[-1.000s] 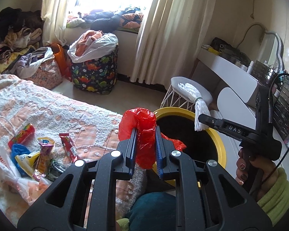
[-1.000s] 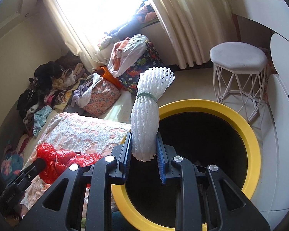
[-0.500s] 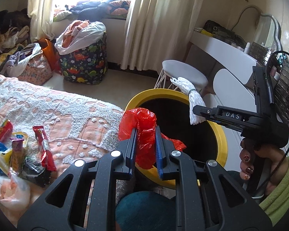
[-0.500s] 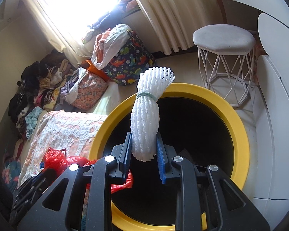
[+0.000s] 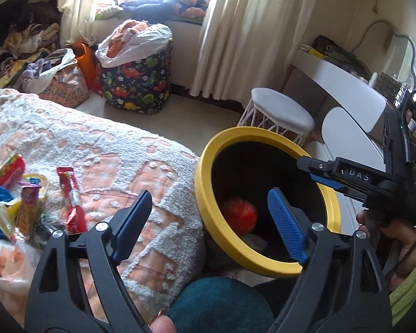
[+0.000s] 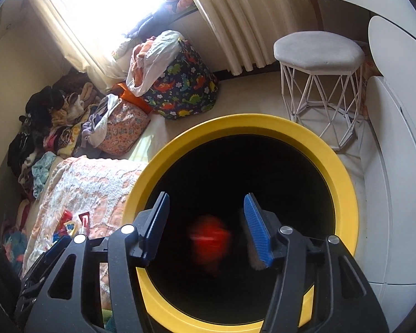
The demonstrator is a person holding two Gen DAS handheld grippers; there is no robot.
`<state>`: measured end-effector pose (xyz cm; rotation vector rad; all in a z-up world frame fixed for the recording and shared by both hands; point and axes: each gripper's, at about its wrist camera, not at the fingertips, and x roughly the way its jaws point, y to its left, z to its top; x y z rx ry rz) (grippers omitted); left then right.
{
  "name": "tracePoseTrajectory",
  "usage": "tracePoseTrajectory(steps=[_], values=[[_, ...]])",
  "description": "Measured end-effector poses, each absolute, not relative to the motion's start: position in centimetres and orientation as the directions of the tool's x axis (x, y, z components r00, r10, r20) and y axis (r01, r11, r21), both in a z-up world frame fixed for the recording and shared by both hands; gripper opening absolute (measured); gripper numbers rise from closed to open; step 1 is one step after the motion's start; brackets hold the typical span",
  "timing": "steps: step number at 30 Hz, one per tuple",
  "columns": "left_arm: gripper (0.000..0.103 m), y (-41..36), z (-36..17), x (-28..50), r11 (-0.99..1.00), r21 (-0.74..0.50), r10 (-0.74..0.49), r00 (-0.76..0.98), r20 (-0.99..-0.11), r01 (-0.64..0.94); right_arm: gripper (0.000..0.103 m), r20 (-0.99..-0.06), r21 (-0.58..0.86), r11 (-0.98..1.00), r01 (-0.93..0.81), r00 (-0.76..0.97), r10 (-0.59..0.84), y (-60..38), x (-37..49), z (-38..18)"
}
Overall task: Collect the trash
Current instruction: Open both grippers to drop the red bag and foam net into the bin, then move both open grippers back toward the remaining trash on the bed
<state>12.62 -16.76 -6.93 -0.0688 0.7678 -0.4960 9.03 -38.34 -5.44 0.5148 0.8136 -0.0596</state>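
Note:
A black bin with a yellow rim (image 5: 263, 133) (image 6: 235, 122) stands beside the bed. Inside it lies a red plastic bag (image 5: 240, 215), blurred in the right wrist view (image 6: 209, 240). A white foam net (image 5: 253, 240) (image 6: 246, 238) lies next to it. My left gripper (image 5: 208, 194) hangs over the bin's near rim, its jaws opening with nothing between them. My right gripper (image 6: 206, 198) (image 5: 310, 170) is above the bin mouth, its jaws also opening and empty. Several snack wrappers (image 5: 69, 194) (image 6: 75, 224) lie on the bedspread (image 5: 111, 144).
A white wire stool (image 5: 280, 111) (image 6: 319, 52) stands behind the bin. A white desk (image 5: 341, 88) is to its right. A dinosaur-print basket (image 5: 138, 83) and bags of clothes (image 5: 61, 80) sit by the curtains. A person's hand (image 5: 388, 230) holds the right gripper.
Both grippers have let go and spread wide. The red bag and the white foam net have dropped into the bin. Both hands have sunk closer to the bin.

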Motion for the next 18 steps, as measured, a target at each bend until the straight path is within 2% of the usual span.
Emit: tracePoseTrajectory(steps=[1, 3, 18], values=[[0.086, -16.4, -6.8, 12.5, 0.889, -0.233, -0.445, 0.619, -0.647, 0.395, 0.057, -0.699, 0.416, 0.878, 0.236, 0.701, 0.143, -38.3, 9.0, -5.2], [0.091, -15.8, -6.5, 12.4, 0.897, -0.231, -0.432, 0.633, -0.642, 0.377, 0.059, -0.681, 0.413, 0.884, 0.220, 0.719, 0.139, -37.7, 8.8, -4.7], [0.092, -11.1, -3.9, 11.1, 0.938, -0.204, -0.345, 0.733, -0.586, 0.279, 0.069, -0.598, 0.379, 0.921, 0.085, 0.782, 0.174, -33.7, 8.7, -1.6]])
